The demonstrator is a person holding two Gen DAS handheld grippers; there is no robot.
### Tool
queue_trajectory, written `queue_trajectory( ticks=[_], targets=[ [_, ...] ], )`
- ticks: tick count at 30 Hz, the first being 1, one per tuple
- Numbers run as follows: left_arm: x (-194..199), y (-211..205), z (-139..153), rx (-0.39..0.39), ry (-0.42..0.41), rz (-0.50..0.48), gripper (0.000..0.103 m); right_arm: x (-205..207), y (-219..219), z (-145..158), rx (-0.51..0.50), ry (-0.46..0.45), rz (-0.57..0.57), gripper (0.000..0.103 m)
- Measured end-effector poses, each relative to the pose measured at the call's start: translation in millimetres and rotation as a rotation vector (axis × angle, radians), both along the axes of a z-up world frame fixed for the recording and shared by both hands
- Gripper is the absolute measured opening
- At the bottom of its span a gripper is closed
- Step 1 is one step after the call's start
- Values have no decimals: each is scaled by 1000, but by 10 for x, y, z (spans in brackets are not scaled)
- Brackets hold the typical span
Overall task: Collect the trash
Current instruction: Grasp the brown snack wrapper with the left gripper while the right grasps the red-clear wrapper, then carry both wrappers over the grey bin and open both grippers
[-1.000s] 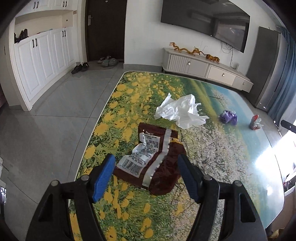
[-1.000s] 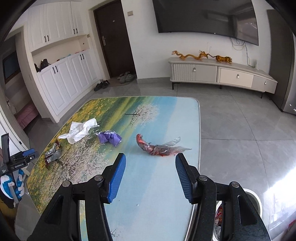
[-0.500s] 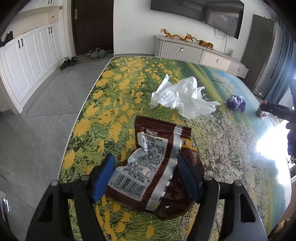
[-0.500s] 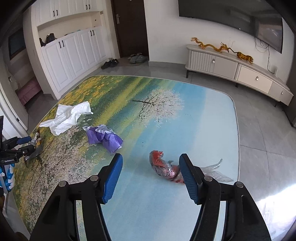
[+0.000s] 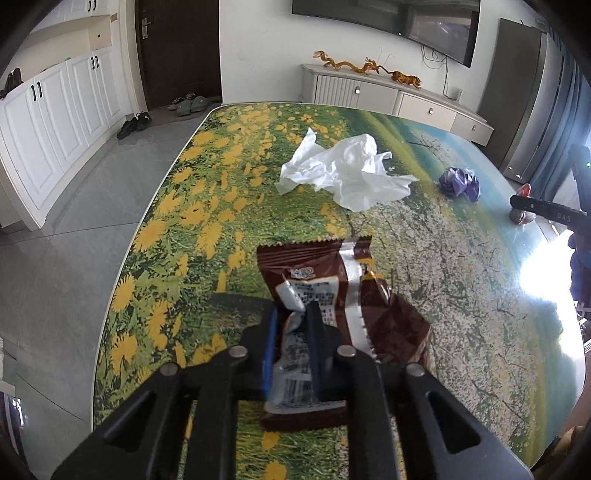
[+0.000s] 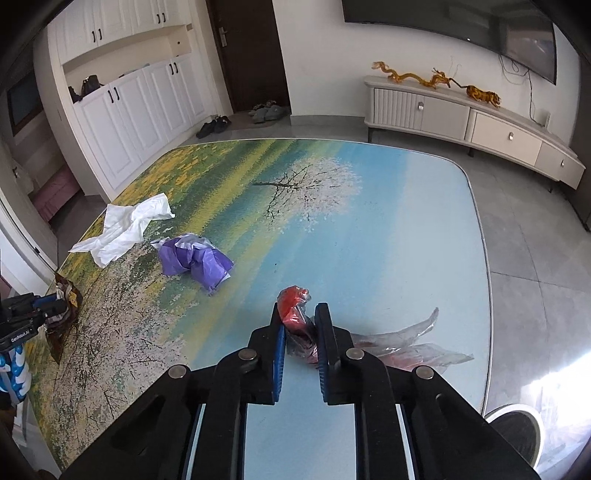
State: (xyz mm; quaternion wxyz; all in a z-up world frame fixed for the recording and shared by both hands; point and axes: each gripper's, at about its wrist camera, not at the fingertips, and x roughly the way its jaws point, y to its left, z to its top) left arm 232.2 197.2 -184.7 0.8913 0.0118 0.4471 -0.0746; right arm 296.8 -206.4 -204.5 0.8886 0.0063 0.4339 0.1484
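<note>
Left gripper (image 5: 291,321) jaws are closing on the brown wrapper (image 5: 332,295), right gripper (image 6: 299,325) jaws closing on the red wrapper (image 6: 295,314), each lying lengthwise between its jaws.

Home living rm: wall TV (image 6: 461,22) over low media cabinet (image 6: 472,122), white cupboards (image 6: 122,122), shoes (image 6: 214,125) by front door (image 6: 247,51), tiled floor (image 5: 55,258).

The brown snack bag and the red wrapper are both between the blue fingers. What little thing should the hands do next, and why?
Probably lift both a little. The left gripper is closing on the brown snack bag, the right gripper on the red wrapper, and both pieces seem still to lie on the table. A round bin waits beside it.
</note>
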Motion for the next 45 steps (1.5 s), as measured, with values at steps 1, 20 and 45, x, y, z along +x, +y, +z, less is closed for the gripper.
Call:
queue_trajectory(
  ticks=[1, 20, 45],
  targets=[
    [-19, -8, 1, -2, 0, 5, 13, -21, -7, 5, 5, 1, -2, 14],
    [-692, -61, 692, -57, -143, 69, 9, -1094, -314, 831, 90, -173, -5, 9],
    [-711, -2666, 1326, -55, -198, -336, 9, -2257, -2251, 750, 236, -252, -290, 10]
  ],
)
